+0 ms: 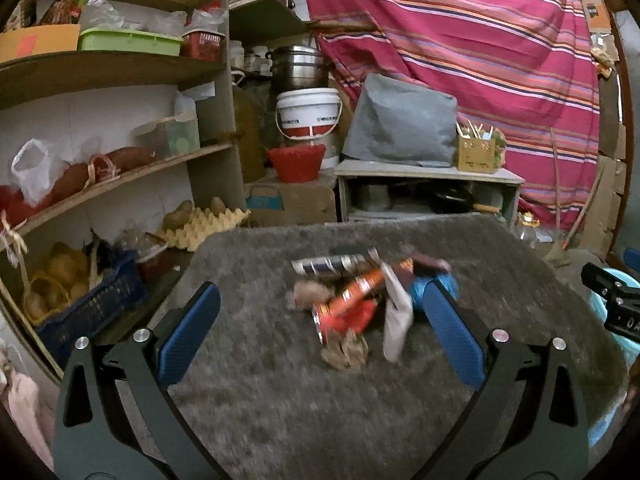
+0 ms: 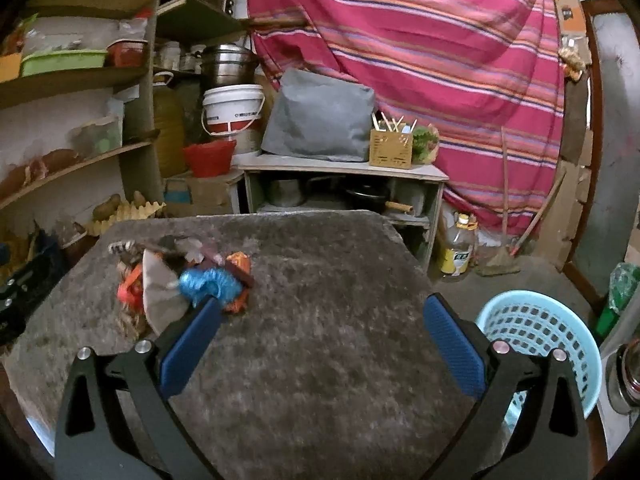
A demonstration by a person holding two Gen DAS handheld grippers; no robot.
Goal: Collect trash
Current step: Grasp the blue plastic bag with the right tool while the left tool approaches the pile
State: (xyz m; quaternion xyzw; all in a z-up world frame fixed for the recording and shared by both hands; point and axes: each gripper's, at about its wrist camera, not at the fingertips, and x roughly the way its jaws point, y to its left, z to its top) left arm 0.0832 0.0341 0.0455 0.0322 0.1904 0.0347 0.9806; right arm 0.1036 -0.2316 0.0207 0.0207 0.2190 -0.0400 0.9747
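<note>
A pale blue perforated plastic basket (image 2: 540, 332) is seen properly only from the right wrist; both grippers' blue-padded fingers (image 1: 188, 332) (image 2: 454, 344) are spread wide, empty, above crumpled wrapper trash (image 1: 352, 304) (image 2: 188, 280) on the grey fuzzy desk (image 1: 280, 380) (image 2: 320, 300).

- A striped red cloth (image 2: 420, 60) hangs across the upper right of the frame and hides the wall there.
- Wooden shelves (image 1: 108, 68) fill the left side, with a white wall behind them.
- In the middle stands a low cabinet (image 2: 344, 170); a grey cover (image 2: 320, 120) lies on its top.
- A white bucket (image 1: 309, 114) and a steel pot (image 1: 298, 64) are stacked left of the cabinet.
- A grey fuzzy table (image 2: 320, 340) fills the lower half.
- The floor (image 2: 532, 276) at the right is bare and brownish.
- The light is dim and even.
</note>
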